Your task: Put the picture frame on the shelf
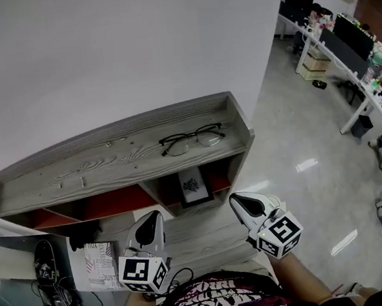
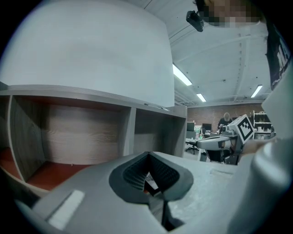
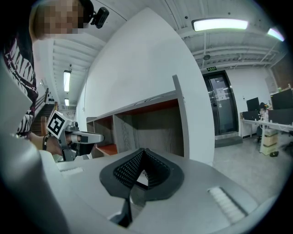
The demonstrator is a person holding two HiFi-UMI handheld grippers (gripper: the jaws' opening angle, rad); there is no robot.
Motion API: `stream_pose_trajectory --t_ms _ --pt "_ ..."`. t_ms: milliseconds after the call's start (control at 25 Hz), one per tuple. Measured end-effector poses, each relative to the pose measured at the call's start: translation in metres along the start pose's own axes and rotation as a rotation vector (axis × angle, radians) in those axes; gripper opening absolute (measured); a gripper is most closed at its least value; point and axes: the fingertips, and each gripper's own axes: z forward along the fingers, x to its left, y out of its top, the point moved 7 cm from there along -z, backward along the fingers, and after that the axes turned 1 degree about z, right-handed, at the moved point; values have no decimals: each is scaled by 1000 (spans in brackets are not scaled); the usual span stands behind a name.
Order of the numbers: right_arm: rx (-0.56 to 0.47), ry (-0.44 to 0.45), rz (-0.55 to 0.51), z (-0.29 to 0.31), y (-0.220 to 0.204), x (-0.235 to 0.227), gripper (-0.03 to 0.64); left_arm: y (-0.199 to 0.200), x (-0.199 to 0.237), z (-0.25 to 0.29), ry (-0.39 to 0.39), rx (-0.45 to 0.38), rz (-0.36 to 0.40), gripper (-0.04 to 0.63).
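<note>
One pair of glasses (image 1: 191, 140) lies atop the shelf (image 1: 56, 172).

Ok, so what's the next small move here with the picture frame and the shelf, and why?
Probably just draw both grippers back toward you. The picture frame already stands in the right-hand compartment of the shelf, below the glasses on top. The left gripper and right gripper are both shut, empty and clear of it, so nothing seems left to place.
</note>
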Motion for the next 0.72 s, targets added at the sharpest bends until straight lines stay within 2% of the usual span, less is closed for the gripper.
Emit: stream_pose_trajectory --t_ms 720 --pt "20 5 -32 -4 3 8 26 0 -5 -3 -16 -8 5 2"
